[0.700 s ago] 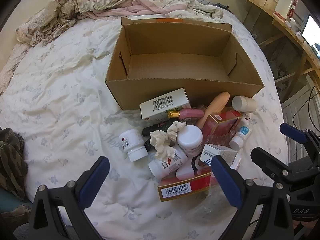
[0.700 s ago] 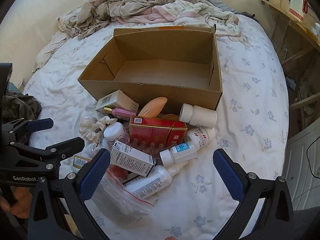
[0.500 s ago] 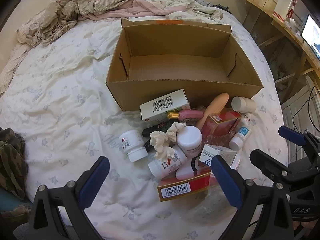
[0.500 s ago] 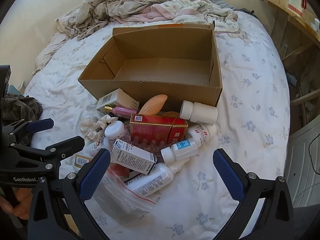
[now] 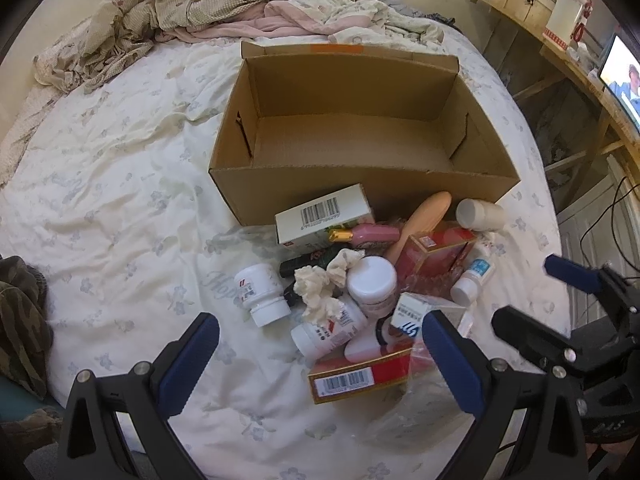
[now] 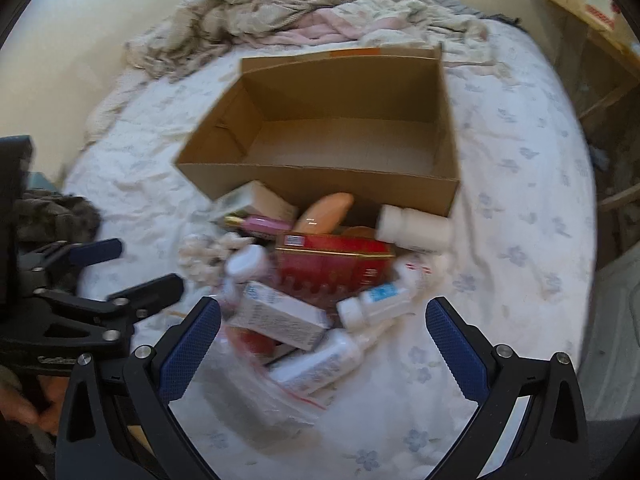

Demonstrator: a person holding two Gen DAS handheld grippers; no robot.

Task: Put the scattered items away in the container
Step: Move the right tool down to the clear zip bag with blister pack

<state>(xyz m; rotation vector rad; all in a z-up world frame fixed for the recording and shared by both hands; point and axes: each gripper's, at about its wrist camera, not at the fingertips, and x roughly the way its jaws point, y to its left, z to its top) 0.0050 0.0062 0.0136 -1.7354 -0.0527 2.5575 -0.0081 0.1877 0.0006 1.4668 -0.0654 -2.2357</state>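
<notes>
An empty cardboard box [image 5: 360, 192] [image 6: 320, 184] stands open on the bed. Against its near wall lies a pile: a white barcode carton [image 5: 324, 216], pink tube [image 5: 372, 234], peach bottle [image 5: 420, 220], red box [image 5: 436, 252] [image 6: 332, 264], white jar [image 5: 372, 280], cream scrunchie [image 5: 320, 292] and several white bottles. My left gripper [image 5: 318, 344] hangs open above the pile's near left side, around a red barcode carton [image 5: 360, 376]. My right gripper [image 6: 324, 320] is open over the pile's near right side, above a small white carton [image 6: 280, 316] and a clear zip bag [image 6: 256, 392]. Neither touches anything.
Rumpled bedding [image 5: 224, 4] is heaped behind the box. A camouflage cloth [image 5: 20, 320] lies at the bed's left edge. On the right a wooden shelf [image 5: 560, 36] carries a white jug and a screen. A hand [image 6: 24, 412] holds the left gripper's handle.
The right wrist view has blurred and the scene has slid slightly to the right, so the right gripper is moving. The left view is almost unchanged. Both grippers stay open.
</notes>
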